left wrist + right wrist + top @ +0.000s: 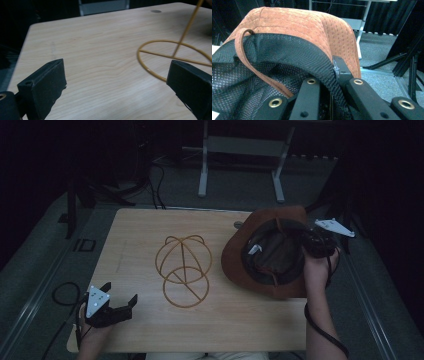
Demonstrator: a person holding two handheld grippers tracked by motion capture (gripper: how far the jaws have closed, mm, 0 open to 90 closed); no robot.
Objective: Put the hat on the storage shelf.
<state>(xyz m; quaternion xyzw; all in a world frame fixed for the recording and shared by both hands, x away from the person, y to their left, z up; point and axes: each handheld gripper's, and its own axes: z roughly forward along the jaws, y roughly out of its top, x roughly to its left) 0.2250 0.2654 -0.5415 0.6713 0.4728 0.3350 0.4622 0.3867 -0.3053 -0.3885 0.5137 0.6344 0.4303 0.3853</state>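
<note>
The right gripper [311, 243] is clamped on the inner band of a brown hat [250, 242], which sits upside down at the right edge of the bench [145, 227], crown down and mesh lining up. A wire stand [183, 270] rests mid-bench, bare, to the left of the hat. The left gripper [120, 301] hovers over the near left corner, jaws wide apart and holding nothing. Judging by this, the hat is gripped but not yet on the stand; lifting, turning and seating it probably remain.

A white metal frame [240, 150] was seen on the grey floor [235, 190] beyond the counter [150, 227], far from either claw.
</note>
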